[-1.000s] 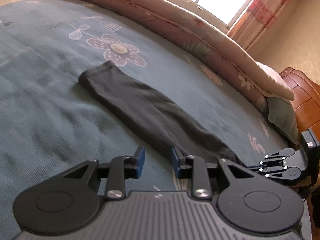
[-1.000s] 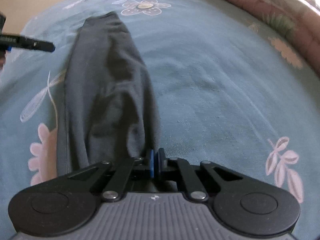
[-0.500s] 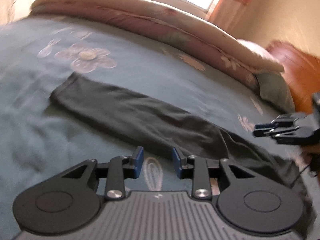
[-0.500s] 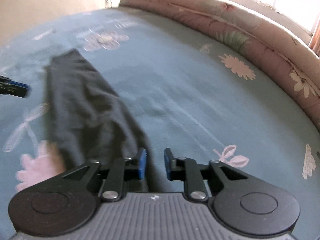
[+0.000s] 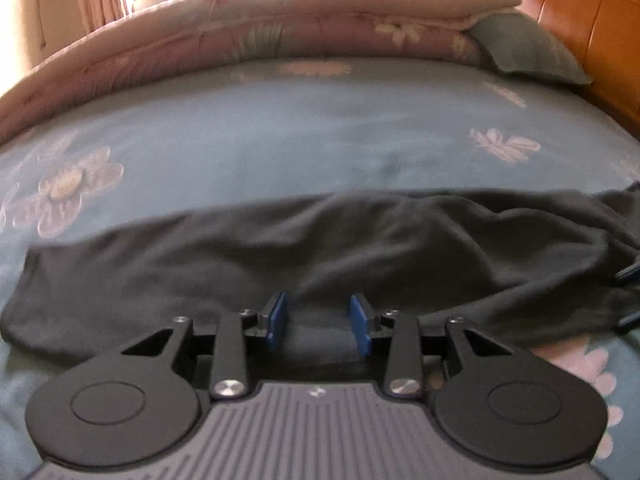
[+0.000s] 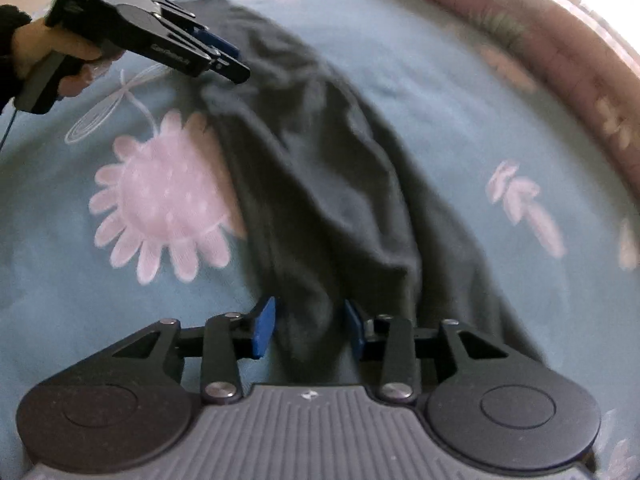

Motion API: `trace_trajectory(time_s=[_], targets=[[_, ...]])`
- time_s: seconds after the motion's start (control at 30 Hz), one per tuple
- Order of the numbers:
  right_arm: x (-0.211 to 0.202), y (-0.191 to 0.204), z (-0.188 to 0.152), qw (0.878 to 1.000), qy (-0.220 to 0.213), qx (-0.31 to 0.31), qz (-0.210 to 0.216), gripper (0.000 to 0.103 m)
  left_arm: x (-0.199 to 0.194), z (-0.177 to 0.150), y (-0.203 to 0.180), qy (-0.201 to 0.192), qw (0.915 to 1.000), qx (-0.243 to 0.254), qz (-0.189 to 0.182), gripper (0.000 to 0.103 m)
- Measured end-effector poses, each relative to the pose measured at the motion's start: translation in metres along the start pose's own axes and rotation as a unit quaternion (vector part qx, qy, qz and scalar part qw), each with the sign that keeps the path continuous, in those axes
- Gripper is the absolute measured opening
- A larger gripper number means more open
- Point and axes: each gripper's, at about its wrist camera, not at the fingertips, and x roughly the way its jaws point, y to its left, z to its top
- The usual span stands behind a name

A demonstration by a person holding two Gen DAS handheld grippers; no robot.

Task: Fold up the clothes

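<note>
Both grippers' fingers (image 6: 265,327) just parted; dark garment (image 6: 320,200) lies loosely between them.

Wide open bed (image 5: 304,132) beyond the dark garment (image 5: 320,248), flat blue sheet with nothing standing on it. Far side is walled off by the rolled quilt (image 5: 256,36), with a pillow (image 5: 524,48) and wooden headboard (image 5: 592,20) blocking the right corner. Left tongs (image 6: 234,65) hang over the garment's far end, crowding that end
</note>
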Motion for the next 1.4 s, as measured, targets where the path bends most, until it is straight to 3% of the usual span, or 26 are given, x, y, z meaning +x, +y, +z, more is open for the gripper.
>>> trace_trajectory(time_s=[0.03,0.17,0.27,0.3,0.37,0.5,0.57,0.63,0.67,0.73,0.8,0.9,1.0,1.17,1.4], targets=[[-0.002,-0.003,-0.002,1.000,0.002,0.016,0.021,0.027,-0.003,-0.004,0.004,0.001,1.0000,-0.007,-0.007,0.037],[-0.014,-0.005,-0.018,0.995,0.015,0.043,0.088,0.028,-0.030,-0.018,0.015,0.036,0.9990,0.001,-0.027,0.037],[-0.026,-0.002,-0.023,0.994,0.011,0.043,0.099,0.027,-0.045,-0.015,0.020,0.055,0.9984,0.006,-0.016,0.035],[-0.031,-0.002,-0.022,0.994,0.002,0.043,0.098,0.027,-0.049,-0.012,0.018,0.056,0.9983,0.012,-0.006,0.035],[-0.039,-0.004,-0.014,0.995,-0.029,0.047,0.078,0.031,-0.054,0.002,0.012,0.020,0.9994,0.027,-0.012,0.037],[-0.023,-0.013,0.013,0.993,-0.077,0.091,0.008,0.042,-0.033,0.031,-0.007,-0.018,0.9993,0.023,-0.023,0.042],[-0.006,-0.013,0.020,0.989,-0.080,0.127,-0.011,0.048,-0.014,0.032,-0.014,-0.007,0.9996,0.027,-0.007,0.042],[0.008,-0.009,0.016,0.983,-0.071,0.169,-0.004,0.051,-0.003,0.018,-0.009,0.029,0.9995,0.012,0.003,0.042],[0.011,-0.003,0.009,0.979,-0.073,0.190,0.012,0.062,0.002,0.010,-0.007,0.048,0.9988,0.005,0.007,0.042],[0.008,0.014,-0.005,0.977,-0.083,0.193,0.028,0.079,-0.016,-0.010,0.004,0.035,0.9993,0.002,-0.010,0.042],[0.006,0.023,-0.008,0.978,-0.086,0.190,0.024,0.083,-0.030,-0.019,0.012,0.042,0.9990,-0.001,-0.016,0.042],[0.008,0.024,-0.005,0.971,-0.089,0.217,0.038,0.103,-0.038,-0.014,0.014,0.060,0.9981,0.003,-0.012,0.042],[0.012,0.019,0.001,0.964,-0.085,0.250,0.034,0.103,-0.046,-0.004,0.003,0.049,0.9986,0.019,0.006,0.041],[0.016,0.026,0.007,0.963,-0.075,0.259,0.003,0.103,-0.052,0.006,-0.006,0.027,0.9993,0.010,-0.025,0.047],[0.025,0.048,0.008,0.979,-0.079,0.179,-0.047,0.103,-0.045,0.011,-0.013,0.022,0.9985,-0.029,-0.040,0.047]])
